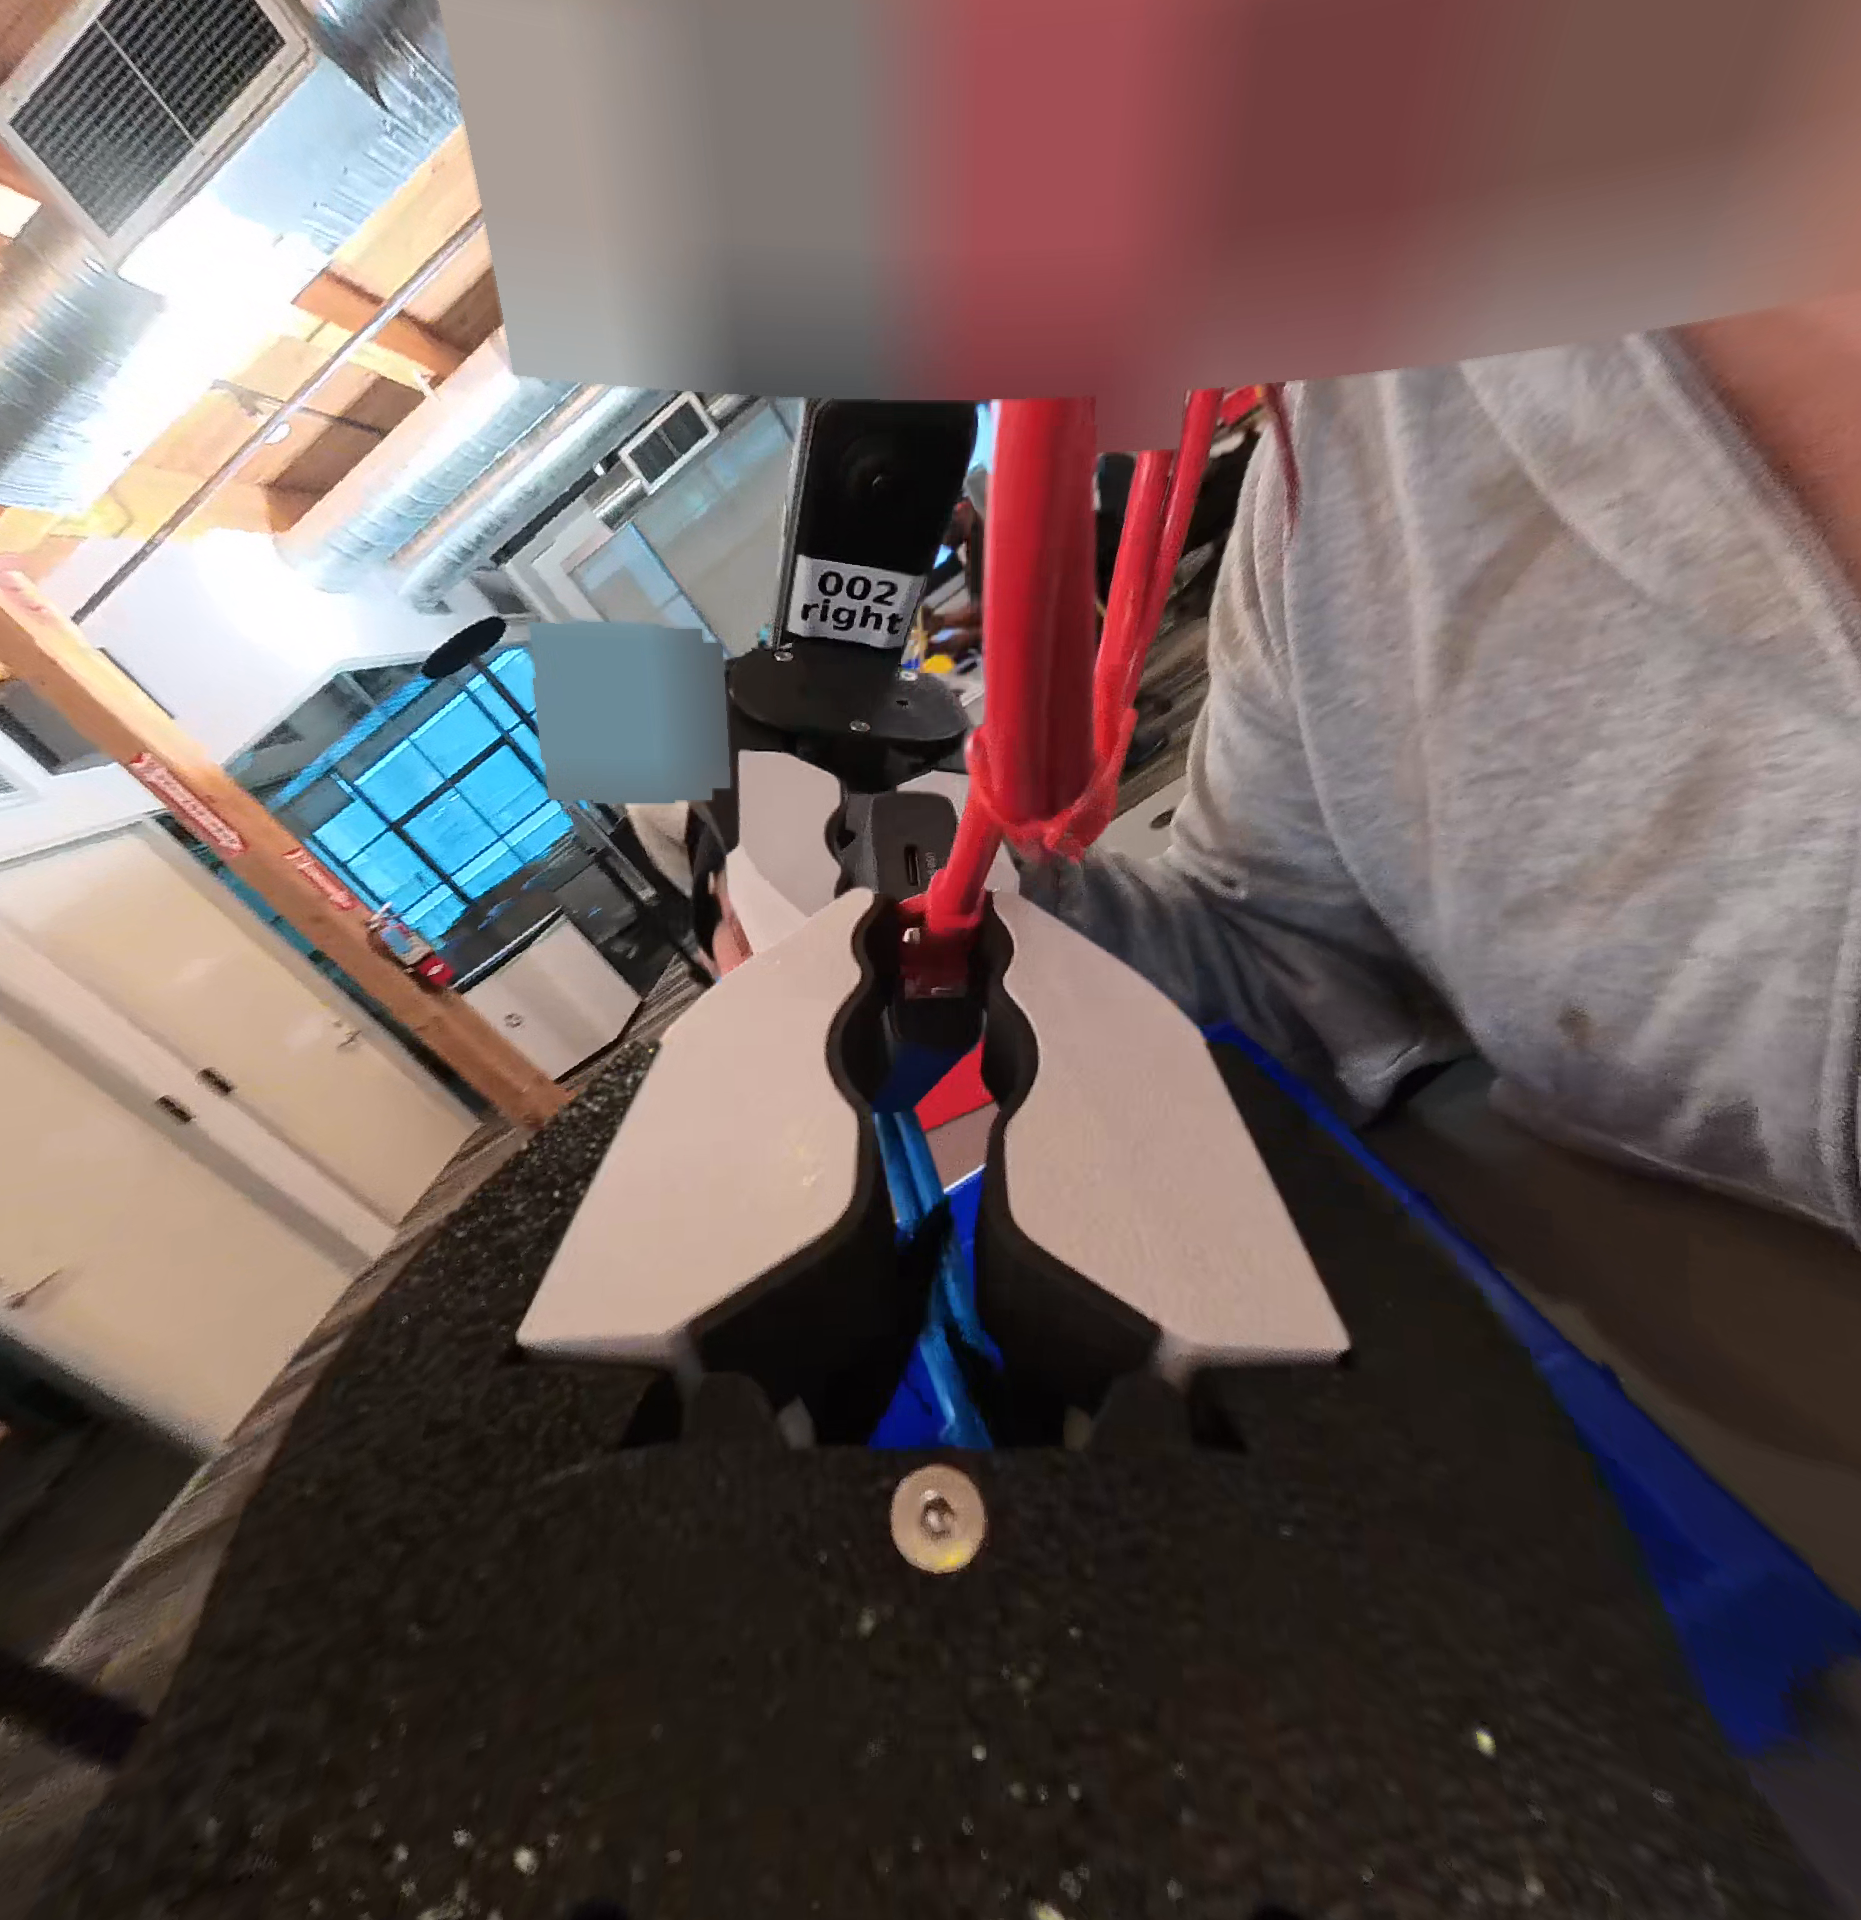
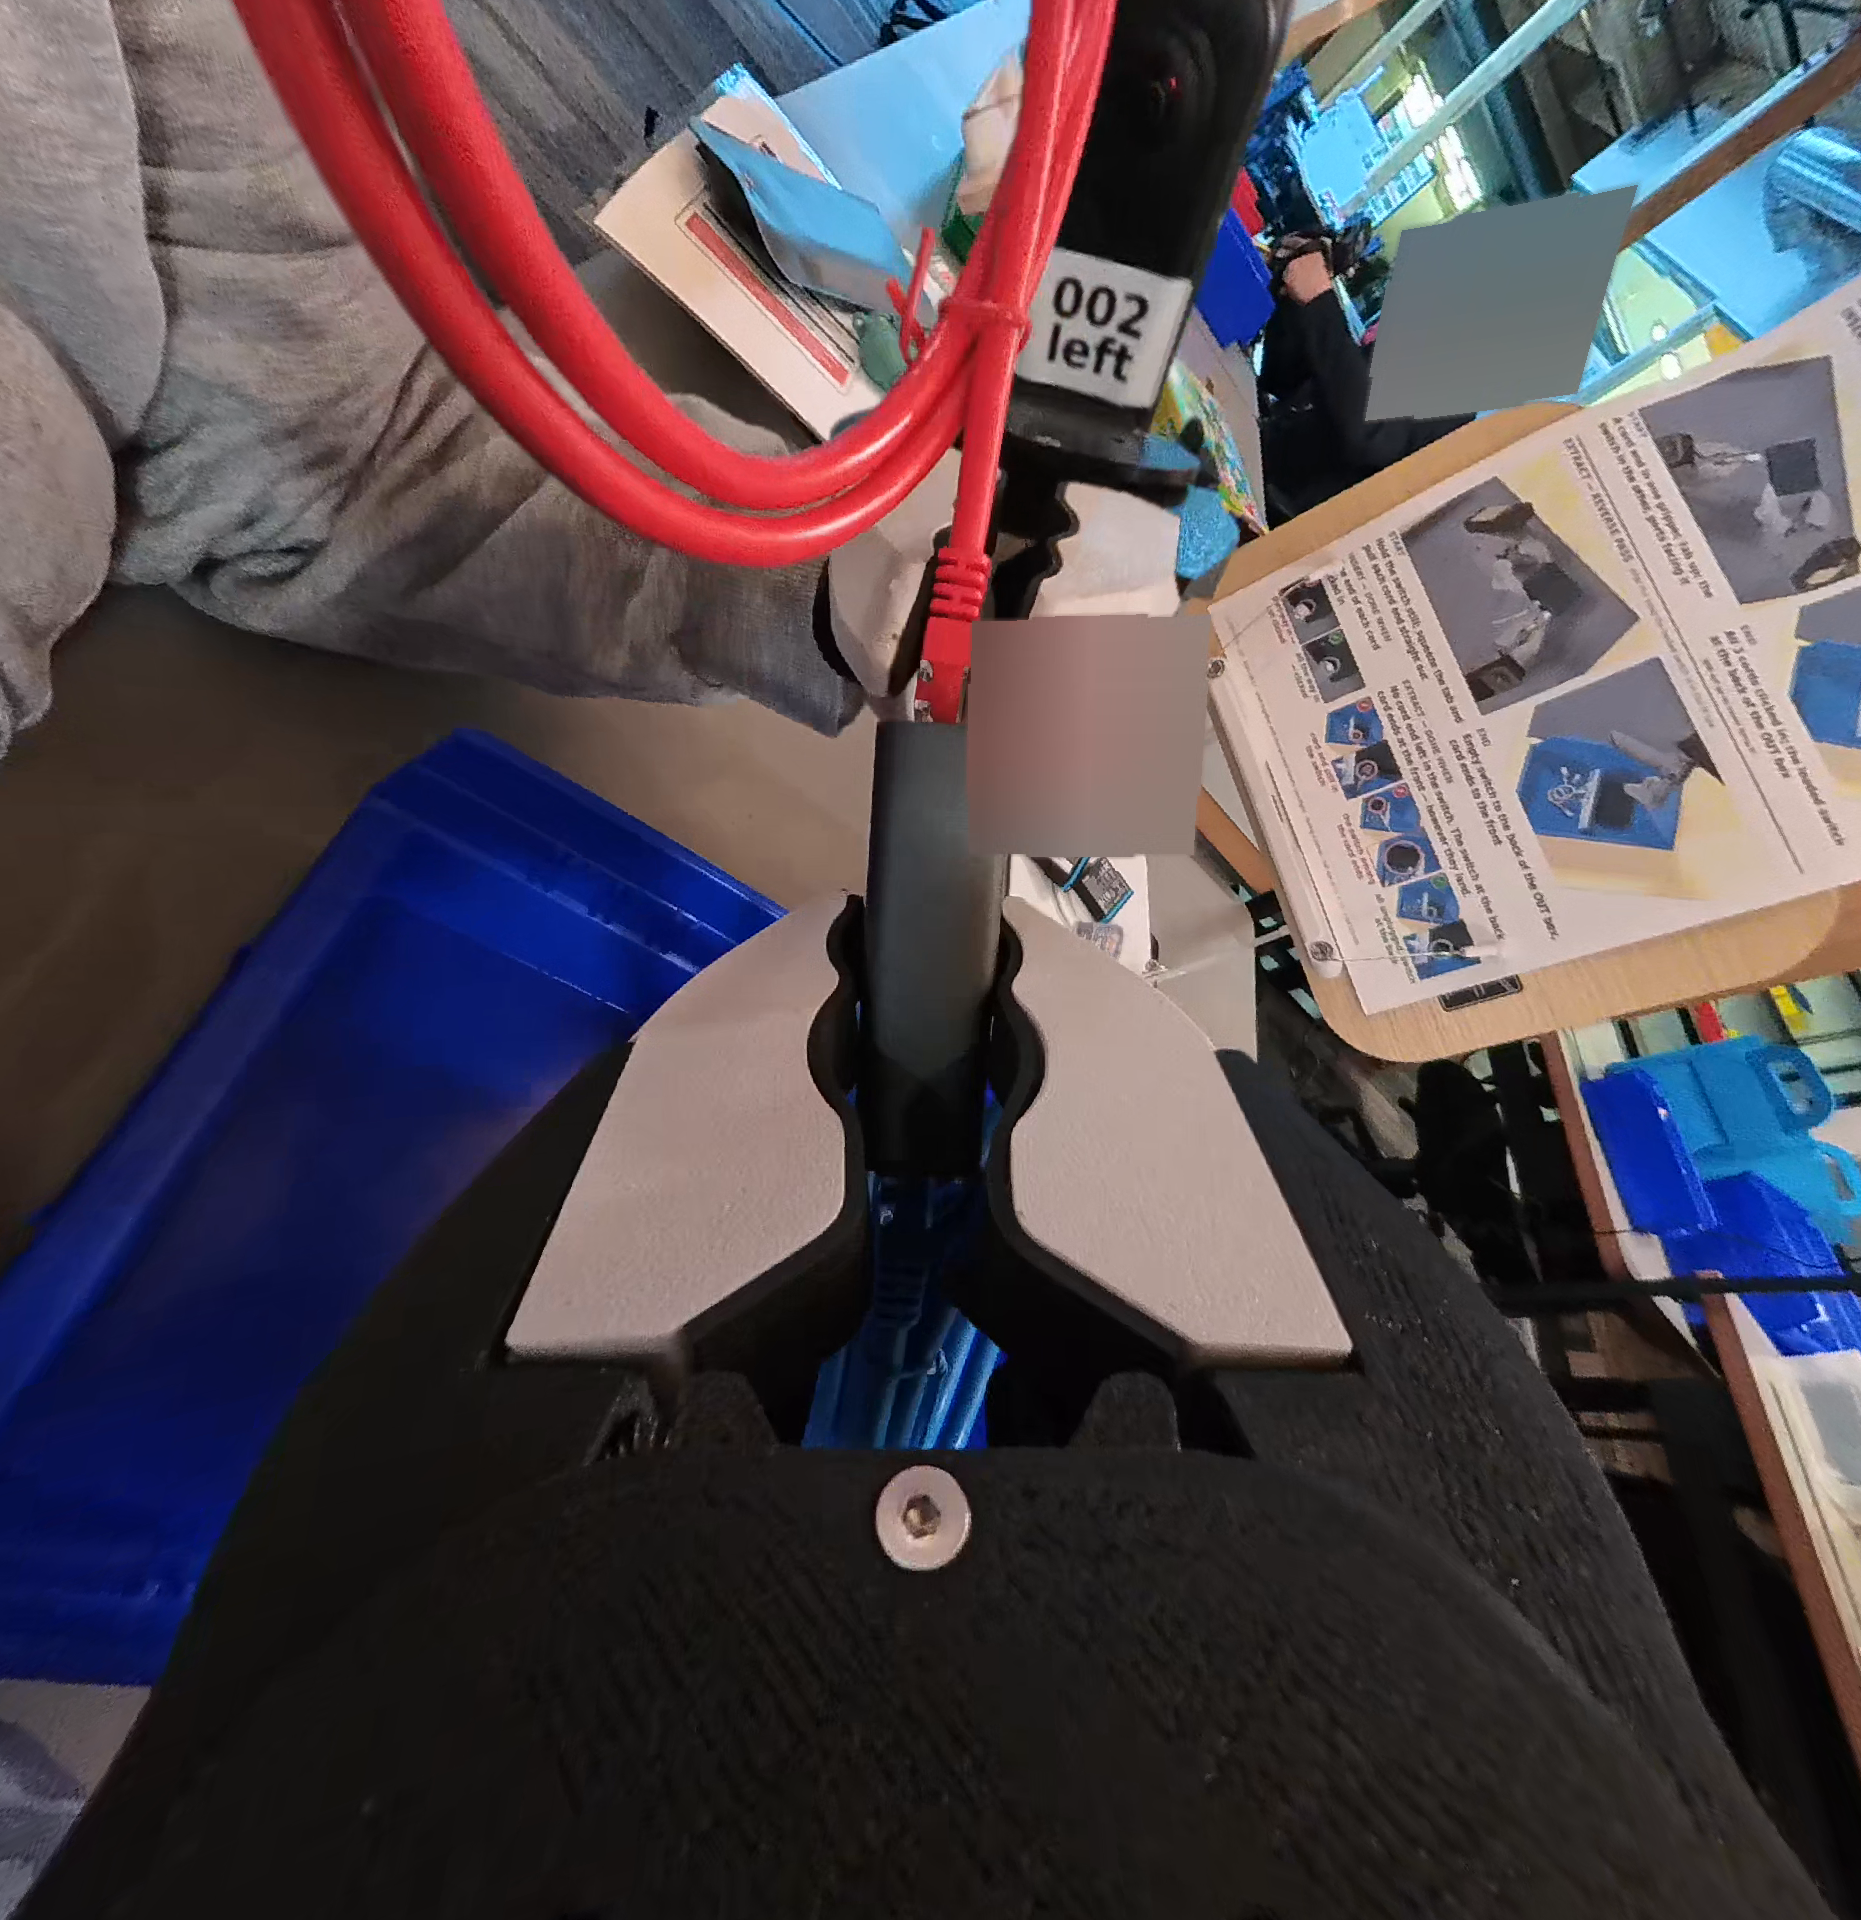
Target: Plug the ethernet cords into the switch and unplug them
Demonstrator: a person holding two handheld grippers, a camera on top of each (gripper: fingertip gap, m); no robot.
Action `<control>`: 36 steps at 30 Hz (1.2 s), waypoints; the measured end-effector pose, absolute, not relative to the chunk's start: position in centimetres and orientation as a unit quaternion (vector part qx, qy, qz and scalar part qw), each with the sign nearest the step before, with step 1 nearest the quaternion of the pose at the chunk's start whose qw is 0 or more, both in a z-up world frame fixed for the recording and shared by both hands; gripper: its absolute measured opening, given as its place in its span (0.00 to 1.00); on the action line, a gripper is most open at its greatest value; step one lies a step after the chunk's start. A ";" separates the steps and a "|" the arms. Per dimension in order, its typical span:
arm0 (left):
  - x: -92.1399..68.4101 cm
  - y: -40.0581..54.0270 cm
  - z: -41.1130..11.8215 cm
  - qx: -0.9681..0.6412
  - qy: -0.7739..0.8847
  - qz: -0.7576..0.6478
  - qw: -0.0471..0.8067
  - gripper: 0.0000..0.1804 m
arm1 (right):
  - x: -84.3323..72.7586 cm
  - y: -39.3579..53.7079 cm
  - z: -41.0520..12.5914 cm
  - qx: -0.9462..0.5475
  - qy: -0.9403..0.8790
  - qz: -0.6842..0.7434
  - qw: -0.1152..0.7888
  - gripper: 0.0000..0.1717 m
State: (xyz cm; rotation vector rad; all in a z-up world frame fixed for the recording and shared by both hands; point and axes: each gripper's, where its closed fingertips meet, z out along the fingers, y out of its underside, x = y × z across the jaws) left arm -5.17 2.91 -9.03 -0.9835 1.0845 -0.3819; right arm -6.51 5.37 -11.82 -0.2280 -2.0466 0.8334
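Observation:
My left gripper is shut on a red ethernet plug, and its red cord runs up to a tied bundle. The plug's tip meets the end of the black switch. In the right wrist view my right gripper is shut on that black switch, held edge-on. The red plug sits at the switch's far end, between the left gripper's fingers. How deep the plug sits in the port is hidden. One finger of the right gripper shows behind the left one.
A blue bin lies below both grippers and also shows in the left wrist view. Blue cords hang under the switch. A person's grey sleeve is close on the left. A printed sheet lies on a wooden board at the right. The left gripper's tips are roughly 4 centimeters from the right gripper's.

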 end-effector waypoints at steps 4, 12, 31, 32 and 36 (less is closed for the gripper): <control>-5.3 3.0 -9.3 -0.448 0.487 -0.207 0.721 0.08 | -6.6 5.6 -12.1 -0.093 -0.829 0.326 0.444 0.12; -5.3 3.1 -9.8 -0.478 0.502 -0.159 0.703 0.08 | -6.2 5.9 -12.0 -0.097 -0.831 0.271 0.475 0.12; -7.1 5.0 -7.1 -0.463 0.399 -0.137 0.780 0.09 | -8.4 7.7 -9.9 -0.117 -0.773 0.355 0.513 0.12; -7.9 5.7 -6.7 -0.470 0.367 -0.125 0.793 0.16 | -8.8 8.3 -9.3 -0.125 -0.753 0.377 0.525 0.12; -11.3 7.6 -5.6 -0.507 0.263 -0.112 0.813 0.39 | -10.1 11.5 -6.2 -0.172 -0.641 0.502 0.555 0.12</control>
